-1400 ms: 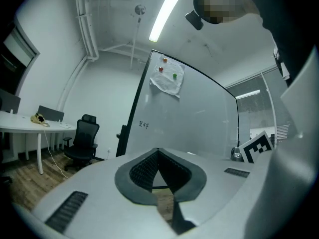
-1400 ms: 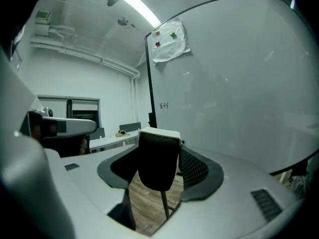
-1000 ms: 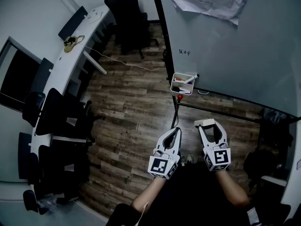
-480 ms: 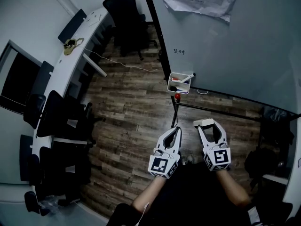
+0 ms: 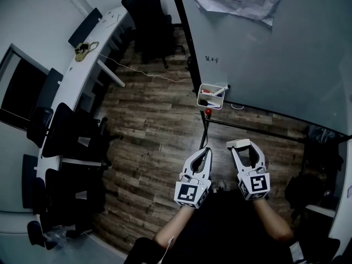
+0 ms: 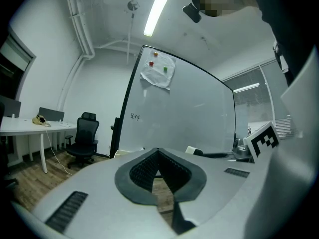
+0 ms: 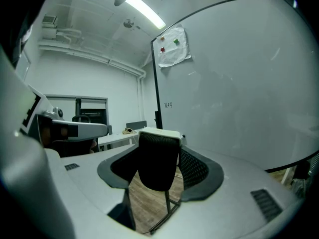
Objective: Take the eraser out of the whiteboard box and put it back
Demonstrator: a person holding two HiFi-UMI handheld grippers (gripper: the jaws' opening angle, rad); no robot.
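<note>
The eraser (image 5: 235,143), white-backed with black felt, is clamped between the jaws of my right gripper (image 5: 243,145), held out level over the floor. In the right gripper view the eraser (image 7: 158,163) fills the gap between the jaws of the right gripper (image 7: 160,156), its white back on top. The white whiteboard box (image 5: 204,100) hangs on the whiteboard's (image 5: 275,54) lower left corner, ahead of both grippers, with markers inside. My left gripper (image 5: 207,152) is beside the right one, shut and holding nothing. Its tips meet in the left gripper (image 6: 158,151) view.
A long white desk (image 5: 82,65) with black chairs (image 5: 66,136) runs along the left wall. A black office chair (image 5: 146,15) stands at the back by the whiteboard's edge. The whiteboard stand's bar (image 5: 253,130) and a red knob (image 5: 209,113) lie just beyond the grippers. The floor is wood.
Only the head view has shifted slightly. Both grippers and the eraser are where they were.
</note>
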